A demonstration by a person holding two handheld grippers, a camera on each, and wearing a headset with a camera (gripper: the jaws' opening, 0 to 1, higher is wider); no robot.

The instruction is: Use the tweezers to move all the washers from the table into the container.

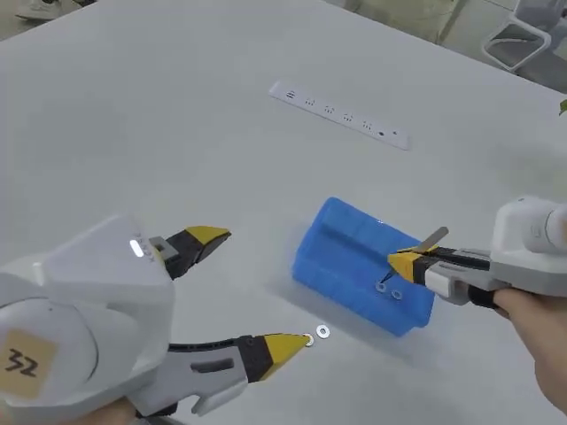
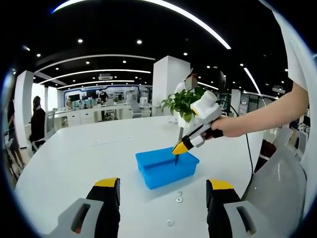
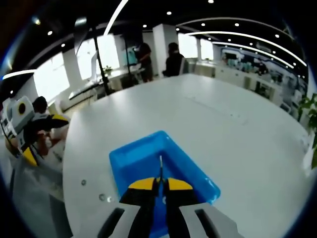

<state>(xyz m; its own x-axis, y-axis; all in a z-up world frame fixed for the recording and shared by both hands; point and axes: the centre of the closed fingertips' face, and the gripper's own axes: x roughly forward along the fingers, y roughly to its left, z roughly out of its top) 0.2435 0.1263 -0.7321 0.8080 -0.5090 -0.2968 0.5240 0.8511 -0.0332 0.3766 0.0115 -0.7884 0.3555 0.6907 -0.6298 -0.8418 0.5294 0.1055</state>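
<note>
- My right hand-held gripper is clenched on the tweezers, tips down in the blue container; if my squeeze slackens, they could tumble in.
- My left hand-held gripper hangs released, one jaw just beside two washers on the bench; a nudge could scatter them.

I see my left gripper jaws wide apart, right gripper clamping tweezers over blue container, two washers on table beside it
</note>
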